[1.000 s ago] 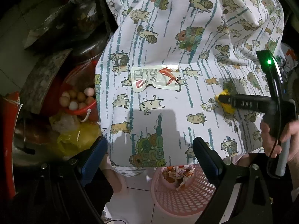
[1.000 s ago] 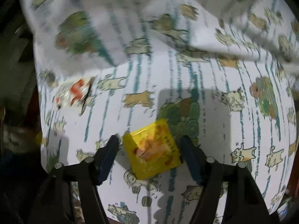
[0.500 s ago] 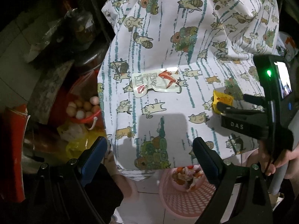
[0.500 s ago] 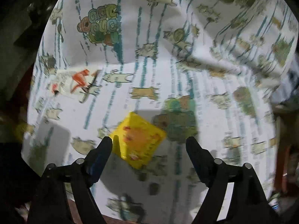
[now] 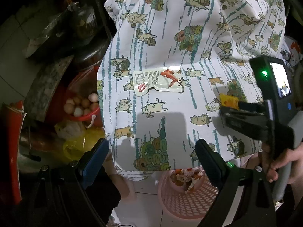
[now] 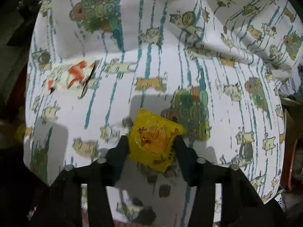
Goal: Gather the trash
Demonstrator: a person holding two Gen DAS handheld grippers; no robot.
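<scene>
Standing on the tiled floor just below the cloth's hanging edge, a pink perforated waste basket [image 5: 181,198] was seen to hold a small heap of crumpled red, white and orange wrappers. To the left of the table, a red bucket [image 5: 83,116] with a white handle was filled with brown and pale eggs [image 5: 81,105], and a yellow plastic bag [image 5: 79,143] was bunched just beneath it. The table was covered by a white tablecloth [image 5: 189,37] printed with cartoon cats and teal stripes. A yellow sachet [image 6: 155,141] printed with an orange cartoon chicken was clamped between the fingers of the right gripper [image 6: 152,147], held above the cloth; a line of dark characters ran along its lower edge, but these could not be read. In the left wrist view the same sachet was seen poking out past the black fingertips at the right. A flat white wrapper [image 5: 158,80] bearing a red-orange chicken-wing picture, a block of small printed text and a red label was left lying on the cloth, well apart from the sachet; its writing was too small to be made out. The left gripper [image 5: 151,151] was held with its blue-padded fingers spread wide apart over the near edge of the cloth, nothing being held between them.
</scene>
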